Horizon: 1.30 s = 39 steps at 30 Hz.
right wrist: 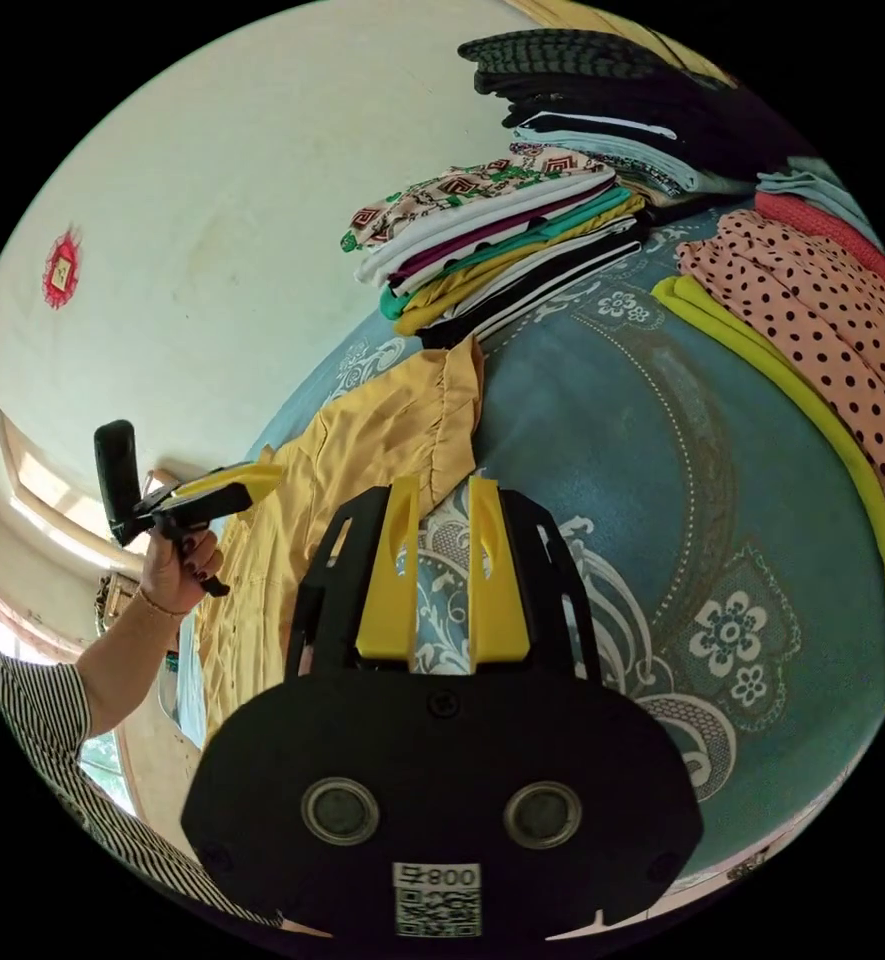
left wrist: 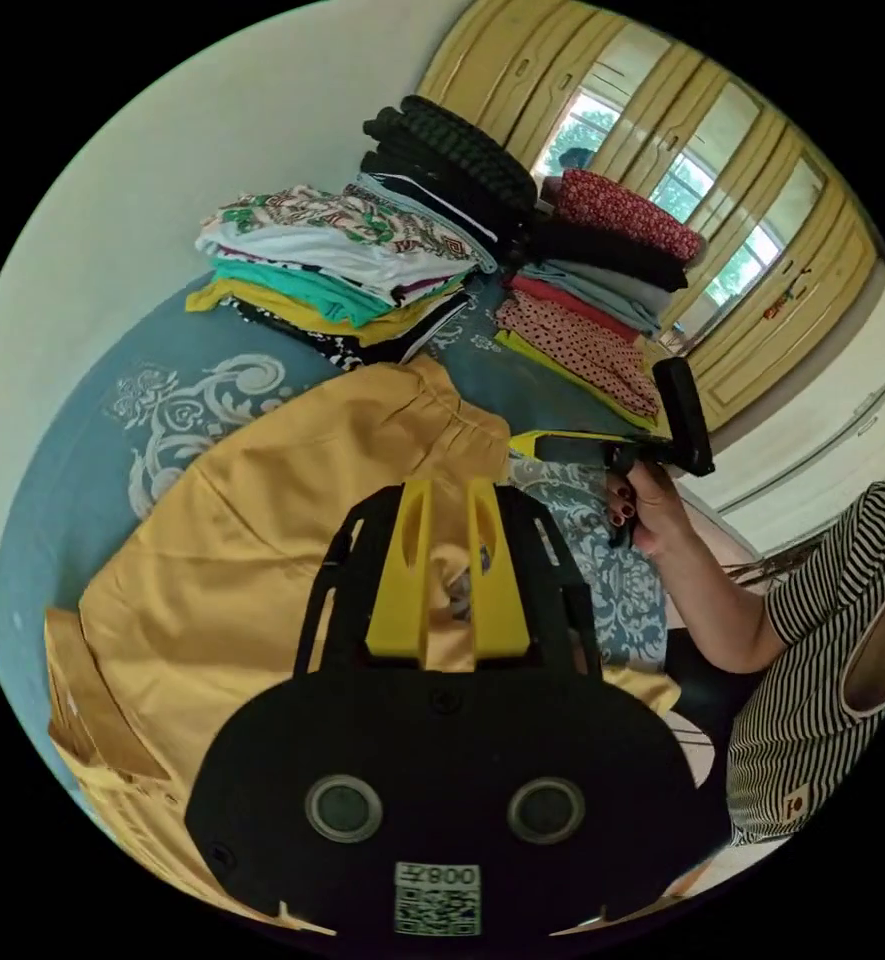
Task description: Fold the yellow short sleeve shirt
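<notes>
Yellow shirt (left wrist: 262, 540) lies spread on the blue patterned bedspread (right wrist: 662, 480), collar end near the stacks. Your left gripper (left wrist: 449, 500) hangs over the shirt, jaws slightly apart, nothing between them. Your right gripper (right wrist: 440, 500) sits over bare bedspread beside the shirt's edge, jaws slightly apart too. No containers; folded clothes (left wrist: 342, 270) are stacked behind, a polka-dot pile (right wrist: 822, 300) alongside.

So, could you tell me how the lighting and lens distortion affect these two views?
Left gripper view: the windows are blown out bright, while the yellow shirt is evenly lit and sharp. Right gripper view: fisheye curvature bows the bedspread into a dome, and the wall shows soft light without harsh shadows.
</notes>
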Each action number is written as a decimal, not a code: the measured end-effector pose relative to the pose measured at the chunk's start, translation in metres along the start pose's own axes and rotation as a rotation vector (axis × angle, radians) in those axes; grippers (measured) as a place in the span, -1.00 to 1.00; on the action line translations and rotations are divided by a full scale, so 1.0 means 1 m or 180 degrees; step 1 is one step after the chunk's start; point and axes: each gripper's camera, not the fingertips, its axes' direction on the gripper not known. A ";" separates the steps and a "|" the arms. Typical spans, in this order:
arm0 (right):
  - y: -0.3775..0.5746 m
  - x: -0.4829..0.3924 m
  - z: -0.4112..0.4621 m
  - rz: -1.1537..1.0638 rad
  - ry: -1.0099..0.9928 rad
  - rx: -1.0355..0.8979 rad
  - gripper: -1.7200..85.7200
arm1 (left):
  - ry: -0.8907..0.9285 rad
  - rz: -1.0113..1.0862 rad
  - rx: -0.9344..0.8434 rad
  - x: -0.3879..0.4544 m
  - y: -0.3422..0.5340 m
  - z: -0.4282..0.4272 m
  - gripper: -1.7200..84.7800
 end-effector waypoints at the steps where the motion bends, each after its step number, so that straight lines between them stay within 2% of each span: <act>1: -0.001 0.006 0.001 0.0026 -0.0069 -0.0038 -0.78 | -0.0061 0.0228 -0.0060 0.009 -0.037 0.012 -0.85; 5: -0.002 0.025 0.002 0.0144 -0.0308 -0.0128 -0.80 | -0.0284 0.0749 -0.0352 0.031 -0.142 0.052 -0.82; 10: -0.006 0.035 0.001 0.0160 -0.0316 -0.0105 -0.80 | -0.0678 0.1032 -0.0583 0.046 -0.223 0.078 -0.80; 13: -0.008 0.034 0.007 0.0120 -0.0290 -0.0168 -0.80 | -0.0822 0.1048 -0.0775 0.045 -0.256 0.092 -0.80; 19: 0.000 0.038 0.013 0.0151 -0.0401 -0.0180 -0.88 | -0.0617 0.0887 -0.0913 0.032 -0.296 0.097 -0.88; 26: 0.011 0.025 0.025 0.0053 -0.0416 -0.0265 -0.95 | -0.0547 0.0701 -0.0425 0.008 -0.300 0.058 -0.94; 30: 0.021 0.008 0.019 -0.0107 -0.0593 -0.0070 -0.95 | -0.0489 0.0556 -0.0039 -0.009 -0.288 0.017 -0.94; 34: 0.031 -0.025 0.016 -0.0401 -0.1397 0.0163 -0.95 | -0.0425 0.0273 0.0379 -0.045 -0.257 -0.042 -0.95; 39: 0.045 -0.096 0.030 -0.0923 -0.1798 0.0081 -0.95 | -0.0154 -0.0188 0.0727 -0.100 -0.204 -0.099 -0.95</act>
